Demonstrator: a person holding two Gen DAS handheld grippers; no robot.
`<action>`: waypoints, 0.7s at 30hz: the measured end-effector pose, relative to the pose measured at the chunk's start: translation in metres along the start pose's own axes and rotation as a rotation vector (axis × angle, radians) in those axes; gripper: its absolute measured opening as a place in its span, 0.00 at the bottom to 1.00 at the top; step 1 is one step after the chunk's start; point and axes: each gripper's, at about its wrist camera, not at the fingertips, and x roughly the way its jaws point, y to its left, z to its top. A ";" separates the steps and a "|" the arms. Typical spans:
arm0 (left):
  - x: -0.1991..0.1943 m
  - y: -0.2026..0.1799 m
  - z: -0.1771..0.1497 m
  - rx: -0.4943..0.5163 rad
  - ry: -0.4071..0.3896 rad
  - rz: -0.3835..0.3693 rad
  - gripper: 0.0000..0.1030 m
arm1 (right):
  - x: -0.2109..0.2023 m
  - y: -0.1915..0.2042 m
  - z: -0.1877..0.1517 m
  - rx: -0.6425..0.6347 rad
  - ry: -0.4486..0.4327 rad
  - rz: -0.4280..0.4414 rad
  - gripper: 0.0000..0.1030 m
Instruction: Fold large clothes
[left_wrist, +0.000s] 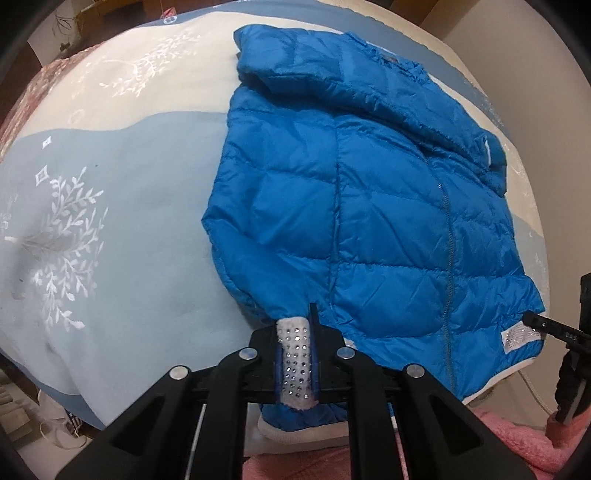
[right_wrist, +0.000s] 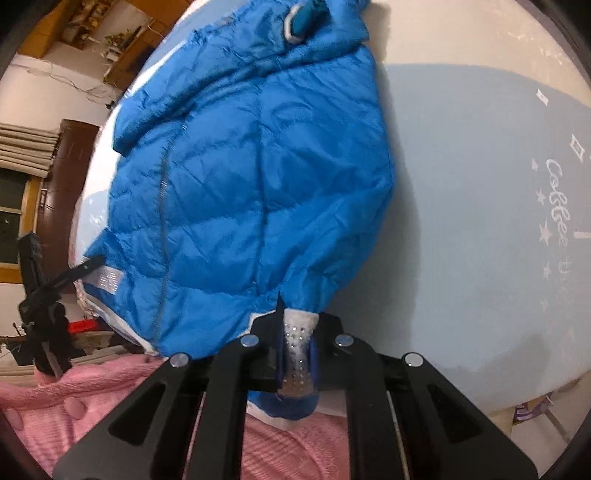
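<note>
Blue quilted puffer jacket (left_wrist: 373, 206), shiny and diamond-stitched, spread flat on pale blue-and-cream tablecloth (left_wrist: 110, 229). Left gripper (left_wrist: 295, 328) and right gripper (right_wrist: 295, 317) each pinched closed on hem, studded white pads pressing fabric.

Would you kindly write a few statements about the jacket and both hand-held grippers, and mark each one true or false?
1. The blue jacket lies spread on a patterned cloth. True.
2. The left hand-held gripper is open and clear of the jacket. False: it is shut on the jacket's hem at one corner.
3. The right hand-held gripper is shut on the jacket's hem. True.
4. The jacket is red. False: it is blue, with white trim at the hem.
5. The cloth under the jacket is plain black. False: it is pale blue and cream with white leaf prints.
</note>
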 end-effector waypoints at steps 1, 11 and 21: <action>-0.002 0.002 0.002 -0.006 -0.002 -0.016 0.10 | -0.003 -0.001 0.002 0.005 -0.001 0.010 0.09; 0.002 0.010 -0.019 0.194 -0.007 0.021 0.28 | -0.002 0.007 -0.012 -0.173 0.014 -0.115 0.28; -0.007 0.039 -0.039 0.189 -0.037 0.106 0.47 | -0.012 -0.020 -0.032 -0.161 0.029 -0.144 0.37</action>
